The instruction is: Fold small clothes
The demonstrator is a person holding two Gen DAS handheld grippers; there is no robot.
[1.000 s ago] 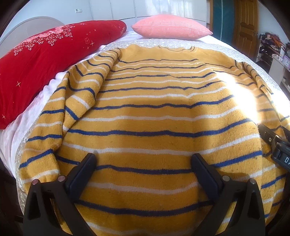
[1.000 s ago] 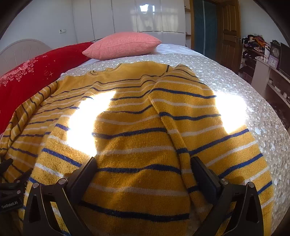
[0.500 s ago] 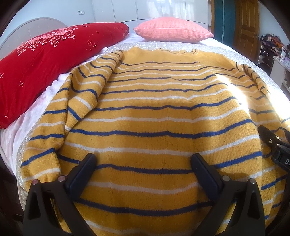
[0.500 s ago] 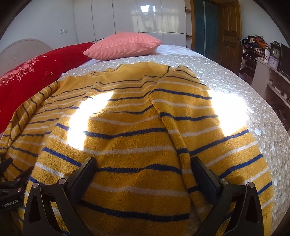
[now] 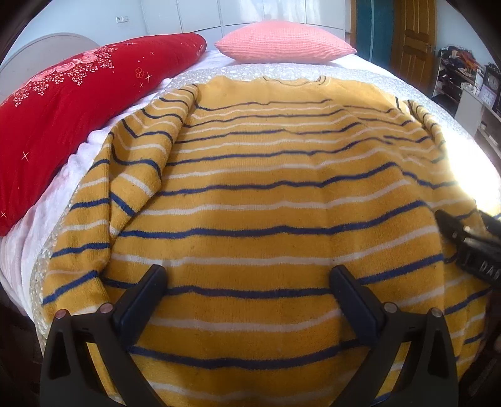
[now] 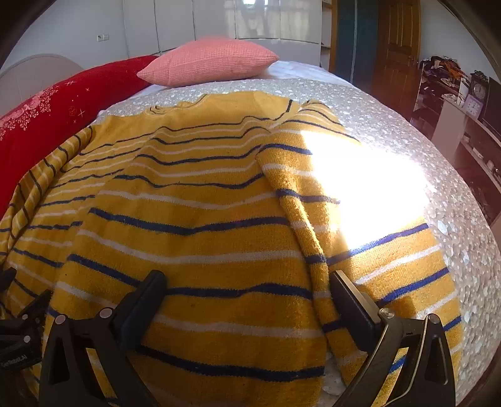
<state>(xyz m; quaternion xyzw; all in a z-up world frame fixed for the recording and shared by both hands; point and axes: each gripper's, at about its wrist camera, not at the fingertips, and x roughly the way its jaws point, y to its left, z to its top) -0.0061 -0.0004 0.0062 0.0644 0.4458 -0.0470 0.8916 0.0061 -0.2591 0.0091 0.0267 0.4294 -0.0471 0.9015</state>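
While your left gripper (image 5: 249, 300) and right gripper (image 6: 247, 300) hover spread wide over its near hem, the striped sweater (image 5: 266, 225) lies flat; bare bedspread (image 6: 407, 131) shows at two o'clock.

Close side-by-side views over sweater (image 5: 250, 194)

Fuzzy knit sweater (image 5: 266, 219), mustard yarn with navy and white stripes, slightly pilled and matt. Underneath, a pale bedspread (image 6: 391, 125) with a bumpy, pebbled texture, a bit shiny where the sun hits. Red pillow (image 5: 62, 119) looking velvety, with embroidered pink flowers and sparkly bits. Pink cushion (image 5: 285, 40) in a waffle-weave cloth. Left gripper (image 5: 250, 294) and right gripper (image 6: 247, 294) in matt black plastic, small shiny metal pins at the joints. Glossy varnished wood door (image 6: 394, 50), glossy white wardrobe fronts (image 6: 272, 18).
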